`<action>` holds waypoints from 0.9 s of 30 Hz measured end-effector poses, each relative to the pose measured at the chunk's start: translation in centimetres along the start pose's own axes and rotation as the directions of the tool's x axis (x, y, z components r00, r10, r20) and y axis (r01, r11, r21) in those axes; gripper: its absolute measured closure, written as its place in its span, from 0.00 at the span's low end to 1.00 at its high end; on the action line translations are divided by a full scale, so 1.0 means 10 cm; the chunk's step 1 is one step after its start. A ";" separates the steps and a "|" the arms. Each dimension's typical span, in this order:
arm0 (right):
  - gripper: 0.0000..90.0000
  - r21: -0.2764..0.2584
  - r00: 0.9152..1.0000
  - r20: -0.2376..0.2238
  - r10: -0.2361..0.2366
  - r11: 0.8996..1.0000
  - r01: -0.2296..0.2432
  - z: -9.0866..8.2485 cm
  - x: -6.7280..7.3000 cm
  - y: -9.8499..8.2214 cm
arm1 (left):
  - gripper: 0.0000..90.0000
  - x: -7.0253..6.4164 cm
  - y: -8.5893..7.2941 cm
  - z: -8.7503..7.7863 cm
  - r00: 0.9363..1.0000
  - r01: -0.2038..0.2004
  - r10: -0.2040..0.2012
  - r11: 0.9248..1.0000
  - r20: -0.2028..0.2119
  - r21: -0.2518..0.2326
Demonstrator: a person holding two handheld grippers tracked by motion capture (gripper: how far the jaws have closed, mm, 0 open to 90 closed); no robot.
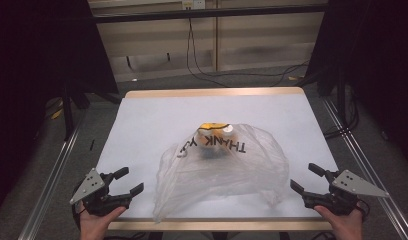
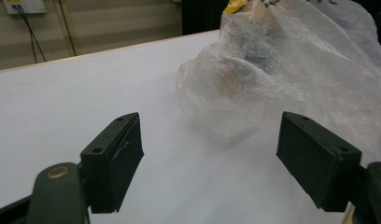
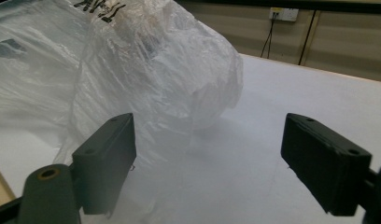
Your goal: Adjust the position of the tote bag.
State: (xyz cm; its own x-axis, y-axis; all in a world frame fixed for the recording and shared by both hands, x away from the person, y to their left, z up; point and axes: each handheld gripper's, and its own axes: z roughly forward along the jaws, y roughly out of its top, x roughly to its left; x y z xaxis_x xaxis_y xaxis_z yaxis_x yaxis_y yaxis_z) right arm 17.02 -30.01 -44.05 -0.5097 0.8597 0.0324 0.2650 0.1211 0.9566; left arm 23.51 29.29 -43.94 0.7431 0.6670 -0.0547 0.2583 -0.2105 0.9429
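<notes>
Down at the near edge, the left gripper [image 1: 127, 181] and the right gripper [image 1: 305, 178] both sit low over the white table [image 1: 152, 115], jaws spread wide with nothing between them. Between the two, a bit farther in, lies the crumpled clear plastic bag [image 1: 227, 170] with black "THANK YOU" lettering, clear of both grippers. Something yellow [image 1: 213, 125] pokes out at its far end, can't tell what it is.

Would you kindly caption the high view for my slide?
Open left gripper and right gripper flank a crumpled clear plastic bag on the white table.
</notes>
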 end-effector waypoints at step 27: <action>0.63 0.254 0.940 -0.338 -0.052 0.956 0.145 0.18 0.35 -0.05 | 0.34 -0.45 0.11 -0.02 0.989 -0.048 0.045 0.999 0.142 0.012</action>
State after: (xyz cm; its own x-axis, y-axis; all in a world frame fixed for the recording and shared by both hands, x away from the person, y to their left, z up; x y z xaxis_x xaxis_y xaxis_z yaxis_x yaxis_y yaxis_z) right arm 16.52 -26.16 -44.94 -0.7696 0.6337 0.0782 0.3874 0.3661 0.8461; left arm 20.33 26.19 -42.54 0.8341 0.5486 -0.0578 0.2297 -0.2502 0.9405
